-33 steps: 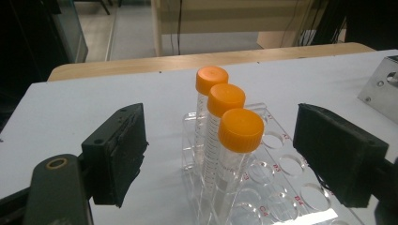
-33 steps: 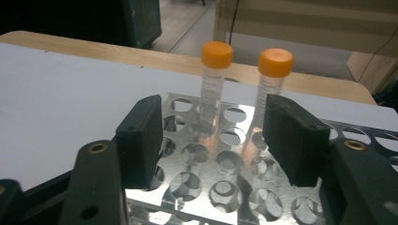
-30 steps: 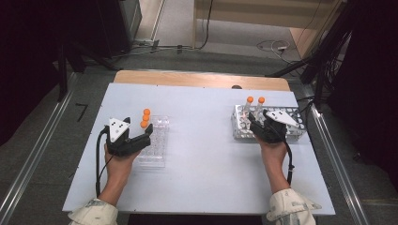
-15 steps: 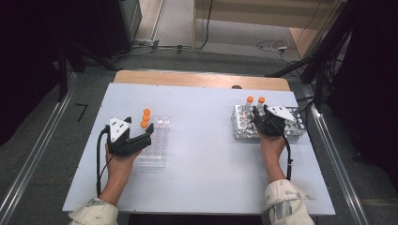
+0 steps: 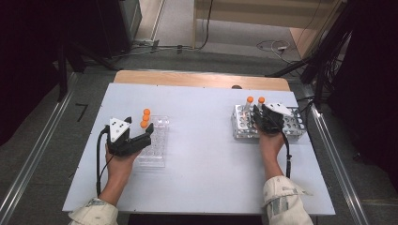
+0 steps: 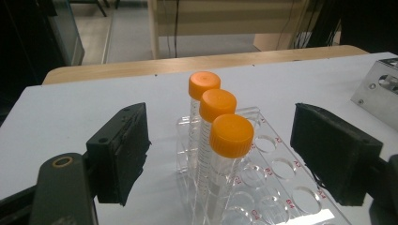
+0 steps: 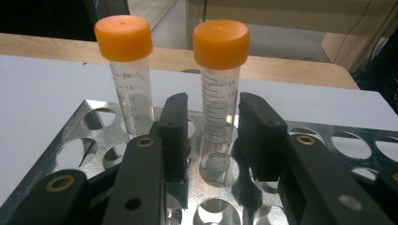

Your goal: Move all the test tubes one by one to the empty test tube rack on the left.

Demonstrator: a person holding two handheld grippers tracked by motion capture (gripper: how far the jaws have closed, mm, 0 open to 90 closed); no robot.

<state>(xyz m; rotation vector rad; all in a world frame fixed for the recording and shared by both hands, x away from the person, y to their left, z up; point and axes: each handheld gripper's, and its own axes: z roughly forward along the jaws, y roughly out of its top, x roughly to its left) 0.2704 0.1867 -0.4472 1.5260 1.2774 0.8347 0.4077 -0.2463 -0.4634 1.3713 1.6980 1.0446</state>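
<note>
Three clear tubes with orange caps (image 6: pixel 231 135) stand in a row in a clear plastic rack (image 6: pixel 277 173) at the table's left (image 5: pixel 156 145). My left gripper (image 6: pixel 223 136) is open wide just short of them, and its jaws touch nothing (image 5: pixel 141 130). Two more orange-capped tubes stand in a metal rack (image 7: pixel 70 154) at the right (image 5: pixel 295 127). My right gripper (image 7: pixel 213 126) (image 5: pixel 259 112) has its jaws on either side of the right-hand tube (image 7: pixel 219 93). The jaws have just been closing; a thin gap still shows at the left pad. The other tube (image 7: pixel 124 61) stands free.
Both racks sit on a white table (image 5: pixel 202 154) with a wooden strip (image 5: pixel 202 79) along its far edge. Most holes in both racks hold nothing. Cables and dark stands lie on the floor beyond the table. A metal rail (image 5: pixel 328 140) runs along the right side.
My right gripper has edged toward the two tubes in the metal rack and its jaws have narrowed around the right-hand one. The left gripper has stayed put.
</note>
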